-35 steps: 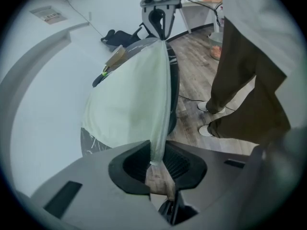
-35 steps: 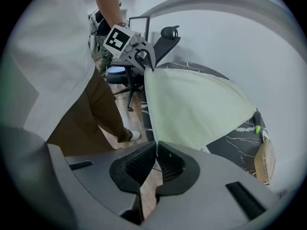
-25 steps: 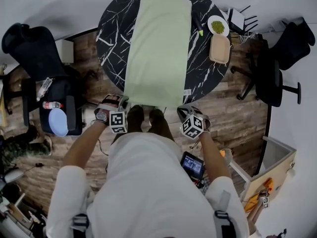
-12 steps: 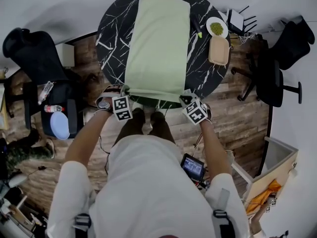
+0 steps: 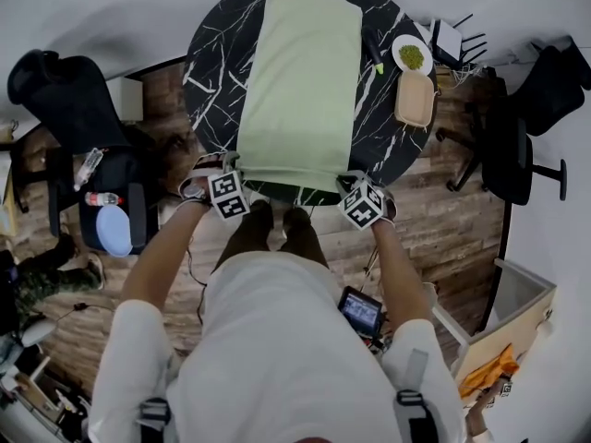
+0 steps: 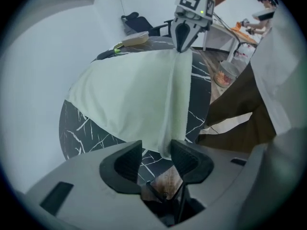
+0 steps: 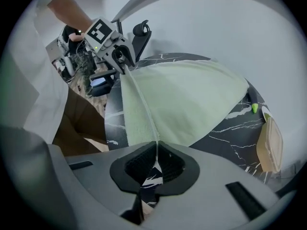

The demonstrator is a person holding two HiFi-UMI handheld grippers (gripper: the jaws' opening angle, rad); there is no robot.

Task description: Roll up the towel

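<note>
A pale green towel (image 5: 300,81) lies lengthwise on the round black marble table (image 5: 208,63), its near end doubled back into a narrow fold along the table's near edge. My left gripper (image 5: 232,167) is at the fold's left corner. Its jaws have just been opening; in the left gripper view the towel (image 6: 129,95) hangs with a corner loose between the open left gripper (image 6: 156,150), pads not pressing. My right gripper (image 5: 349,179) is at the right corner. In the right gripper view the right gripper (image 7: 157,150) is shut on the thin towel (image 7: 192,99) edge.
A plate of green food (image 5: 411,55), a tan lidded box (image 5: 415,98) and a small green-tipped stick (image 5: 372,49) sit on the table's right side. Black office chairs stand left (image 5: 65,90) and right (image 5: 517,146). A stool with a blue lid (image 5: 113,229) is at left.
Both grippers moved up toward the table, lifting the towel's hanging near end and laying it back as a fold at the table's edge.
</note>
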